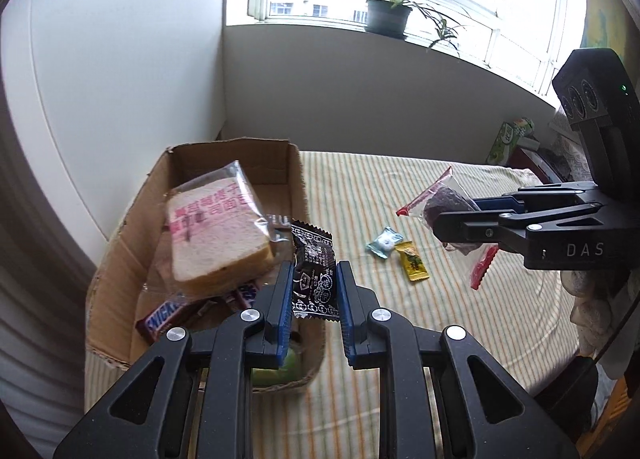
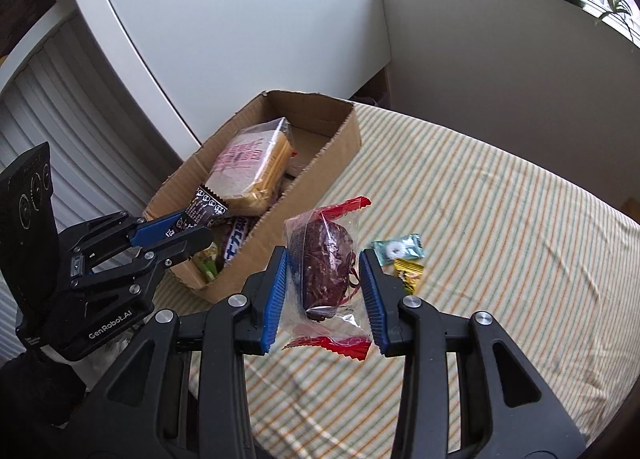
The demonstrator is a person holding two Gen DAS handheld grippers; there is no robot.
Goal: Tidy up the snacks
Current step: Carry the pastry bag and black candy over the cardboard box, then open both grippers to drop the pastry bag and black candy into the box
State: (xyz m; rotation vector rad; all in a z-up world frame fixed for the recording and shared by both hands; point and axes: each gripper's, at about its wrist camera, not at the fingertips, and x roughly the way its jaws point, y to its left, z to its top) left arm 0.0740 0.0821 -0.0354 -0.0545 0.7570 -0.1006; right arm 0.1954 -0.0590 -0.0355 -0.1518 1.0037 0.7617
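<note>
Tongs first: the left tongs (image 1: 313,291) are closed on a black printed sachet (image 1: 314,275), pinched between the blue pads and held in the air at the near edge of the cardboard box (image 2: 340,147). The right tongs (image 2: 325,291) grip a clear, red-edged bag with a dark purple cake (image 2: 326,271) inside; the jaws stand only as wide as the bag, pads pressed to its sides, and it hangs above the striped bedcover (image 2: 500,219), to the right of the box.

Inside the box lie a wrapped slice of bread (image 1: 218,235), a Snickers bar (image 1: 168,315) and something green near the front wall, partly hidden. Two small sweets are not yet sorted: a pale blue-green one (image 1: 385,243) and a yellow one (image 1: 412,265), touching each other on the cover, between the box and the right tongs.

The step in hand looks like carrying both held snacks to the box. Next, each tongs would need to come over the open top and let go; the bread sits high, so the free space at the far end seems the safer drop. The loose bag may snag on the box wall.

A potted plant (image 1: 388,15) stands on the windowsill beyond.
</note>
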